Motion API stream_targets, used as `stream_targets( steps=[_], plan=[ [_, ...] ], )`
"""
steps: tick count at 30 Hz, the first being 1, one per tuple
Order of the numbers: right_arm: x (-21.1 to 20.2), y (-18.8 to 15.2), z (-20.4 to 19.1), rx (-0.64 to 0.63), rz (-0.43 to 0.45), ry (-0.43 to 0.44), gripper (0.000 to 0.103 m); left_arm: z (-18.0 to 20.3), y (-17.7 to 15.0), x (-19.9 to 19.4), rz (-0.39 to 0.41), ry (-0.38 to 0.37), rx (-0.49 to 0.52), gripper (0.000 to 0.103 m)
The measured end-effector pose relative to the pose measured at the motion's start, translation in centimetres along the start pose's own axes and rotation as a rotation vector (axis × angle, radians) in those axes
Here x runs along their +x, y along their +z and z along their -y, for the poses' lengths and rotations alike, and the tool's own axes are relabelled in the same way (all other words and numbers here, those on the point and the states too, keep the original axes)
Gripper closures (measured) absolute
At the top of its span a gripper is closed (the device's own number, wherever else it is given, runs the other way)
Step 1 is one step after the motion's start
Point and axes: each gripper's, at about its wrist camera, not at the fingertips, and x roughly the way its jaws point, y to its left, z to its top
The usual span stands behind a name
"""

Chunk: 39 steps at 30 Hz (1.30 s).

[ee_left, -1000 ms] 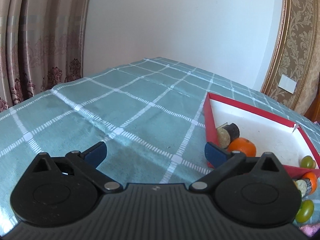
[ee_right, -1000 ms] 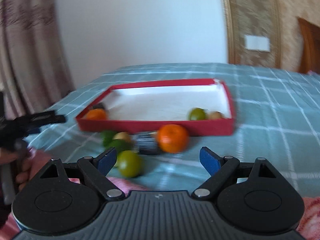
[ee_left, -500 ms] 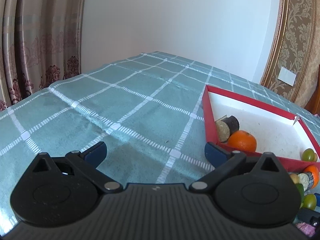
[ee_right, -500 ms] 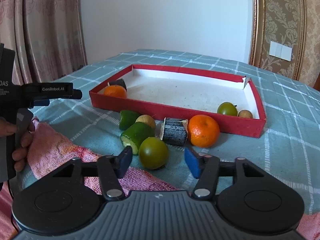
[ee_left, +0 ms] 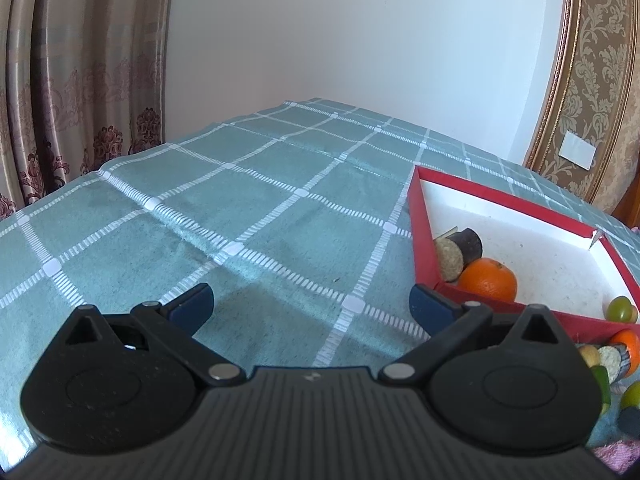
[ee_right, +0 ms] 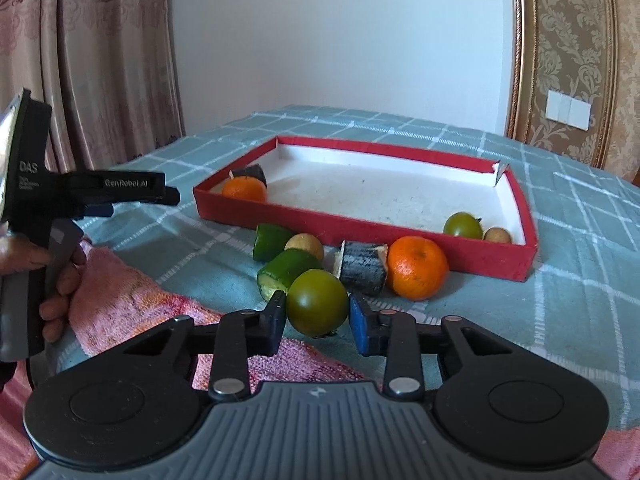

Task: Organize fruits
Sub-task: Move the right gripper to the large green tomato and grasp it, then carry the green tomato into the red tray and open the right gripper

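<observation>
In the right wrist view my right gripper [ee_right: 318, 314] has its jaws closing, and both blue pads touch the sides of a round green fruit [ee_right: 317, 300] on the tablecloth. Just behind it lie an orange [ee_right: 418, 267], a dark cane piece [ee_right: 363, 268], two cucumber pieces [ee_right: 286, 274] and a small brown fruit [ee_right: 304, 245]. The red tray [ee_right: 360, 236] holds an orange [ee_right: 244, 190], a dark cane piece [ee_right: 250, 172], a green fruit [ee_right: 463, 225] and a small brown fruit [ee_right: 497, 235]. My left gripper [ee_left: 312, 304] is open over bare cloth, left of the tray [ee_left: 424, 240].
A pink towel [ee_right: 132, 300] lies at the near left of the table. A person's hand [ee_right: 56, 280] holds the left gripper's handle over it. A curtain [ee_left: 80, 80] hangs at the left and a patterned wall panel [ee_right: 568, 60] stands at the right.
The right gripper's jaws went from wide apart to closed around the green fruit, which now sits between the pads. The left gripper stayed open and nearly still.
</observation>
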Motion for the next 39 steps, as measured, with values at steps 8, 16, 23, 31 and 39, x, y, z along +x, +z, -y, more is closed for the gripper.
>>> stream_targets(
  steps=[8,16,23,31,39],
  plan=[
    [-1.2,1.6,1.6,0.03,0.078,-0.059,0.07,0.0,0.0,0.0,-0.001,0.003,-0.002,0.0],
    [1.7,5.1,4.0,0.039,0.105,-0.136,0.07,0.0,-0.1,0.0,0.0,0.004,-0.003,0.0],
    [5.2,5.9,5.6,0.071,0.07,-0.168,0.07,0.0,-0.1,0.0,-0.002,0.004,-0.003,0.0],
    [3.7,4.9,6.6,0.128,0.116,-0.191,0.028,0.0,0.0,-0.1,-0.001,0.007,-0.009,0.0],
    [-1.8,0.9,9.5,0.267,0.201,-0.292,0.026,0.5,-0.2,-0.5,0.025,0.025,0.018,0.0]
  ],
)
